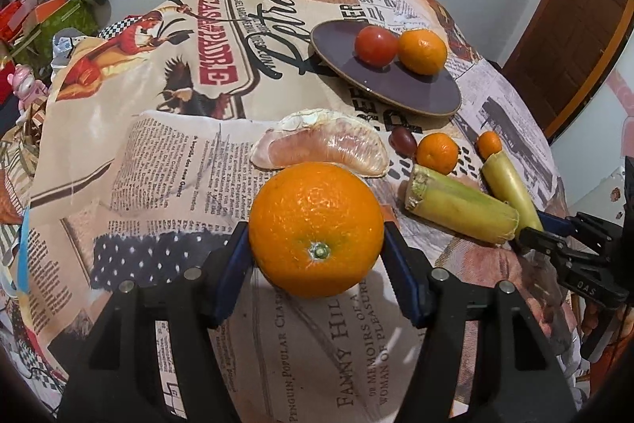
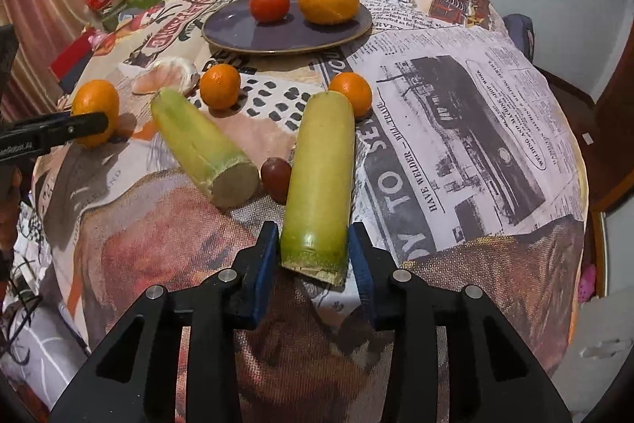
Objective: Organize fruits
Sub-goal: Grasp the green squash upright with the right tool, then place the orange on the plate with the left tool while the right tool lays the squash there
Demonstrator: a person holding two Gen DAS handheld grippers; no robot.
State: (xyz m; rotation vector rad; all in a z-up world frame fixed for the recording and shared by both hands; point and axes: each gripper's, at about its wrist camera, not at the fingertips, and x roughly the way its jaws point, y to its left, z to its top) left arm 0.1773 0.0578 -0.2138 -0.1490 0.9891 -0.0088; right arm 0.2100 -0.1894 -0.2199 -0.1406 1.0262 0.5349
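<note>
A large round orange (image 1: 316,228) with pebbled skin and a green stem scar facing the camera fills the lower middle of the left wrist view; the left gripper (image 1: 316,248) has its blue pads pressed against both sides of it, gripping it. In the right wrist view the same orange (image 2: 96,111) sits at the left edge, partly behind that gripper's black finger.

In the lower middle of the right wrist view, the right gripper (image 2: 315,248) has a blue pad just beside each side of the near cut end of a long yellow-green cane-like stalk piece (image 2: 321,185); whether the pads actually press on it I cannot tell. That piece points up the frame towards a small orange mandarin (image 2: 351,93).

Counted: two stalk pieces, the second stalk piece (image 2: 202,149) lying to the left of the held one; two small mandarins on the cloth, the other mandarin (image 2: 220,86) up and left; one dark red grape-like fruit (image 2: 276,175) between the stalks; one peeled pale pink pomelo segment (image 1: 321,145) just above the big orange.

A round dark purple plate (image 2: 237,30) at upper centre holds two fruits, a red tomato (image 2: 269,4) and an orange tangerine (image 2: 328,0), side by side. Everything rests on a newspaper-print tablecloth (image 2: 455,106).
</note>
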